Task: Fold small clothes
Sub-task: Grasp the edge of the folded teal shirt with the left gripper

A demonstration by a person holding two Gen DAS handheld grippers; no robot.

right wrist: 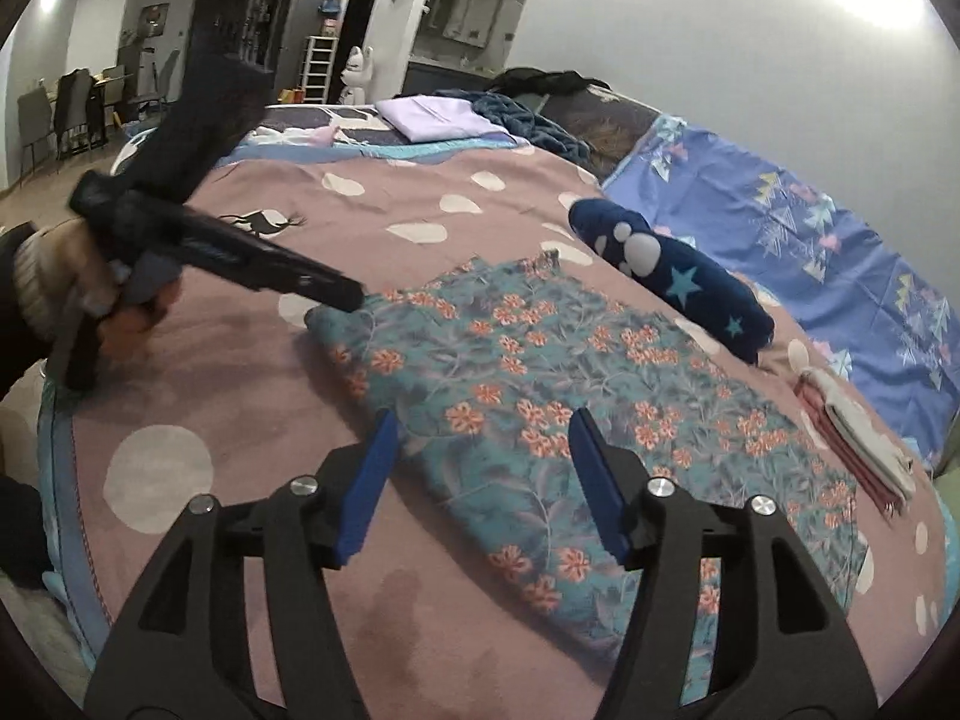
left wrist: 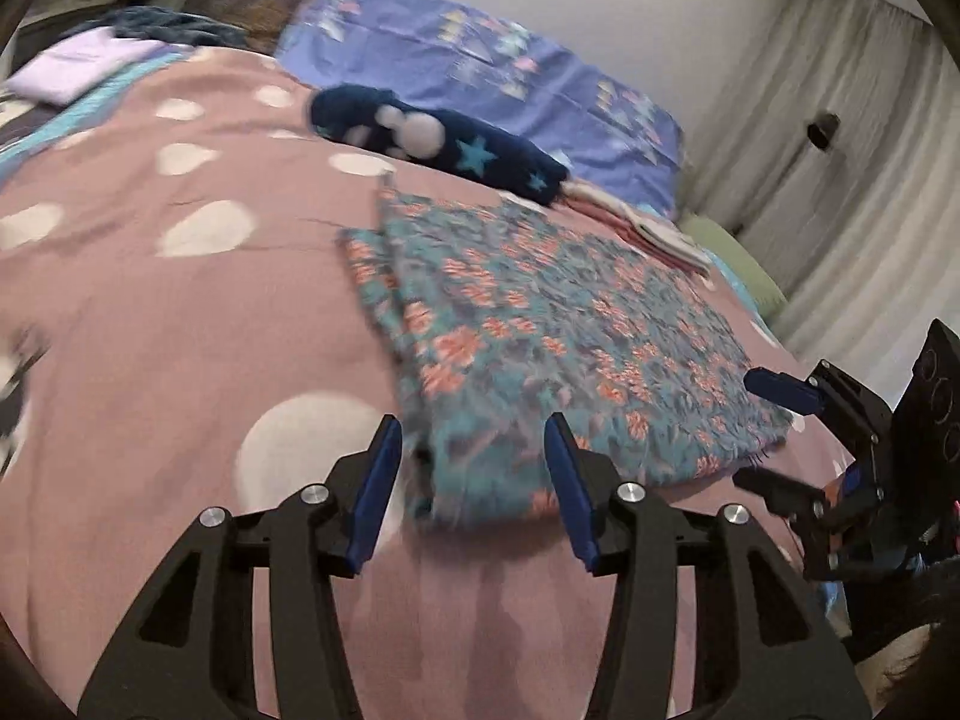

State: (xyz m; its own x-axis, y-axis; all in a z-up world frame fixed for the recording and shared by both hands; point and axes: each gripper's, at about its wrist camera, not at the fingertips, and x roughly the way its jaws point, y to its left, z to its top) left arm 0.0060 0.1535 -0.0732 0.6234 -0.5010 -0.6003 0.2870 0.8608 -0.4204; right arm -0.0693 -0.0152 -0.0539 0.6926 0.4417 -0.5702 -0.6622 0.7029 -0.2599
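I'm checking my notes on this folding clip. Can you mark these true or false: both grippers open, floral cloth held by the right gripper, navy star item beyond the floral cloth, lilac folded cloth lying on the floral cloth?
1. Both the left gripper and the right gripper are open. True.
2. The right gripper holds the floral cloth. False: it lies flat on the bedspread, unheld.
3. The navy star item lies beyond the floral cloth. True.
4. The lilac folded cloth lies on the floral cloth. False: it lies far off, at the bed's far end.

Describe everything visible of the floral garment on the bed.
The floral garment is thin, woven-looking cloth, teal with orange-pink flowers. It lies flat on the pink spotted blanket, apparently folded, layered edges showing at its left side. The navy star-print item lies at its far edge. Both grippers are open and grip nothing.
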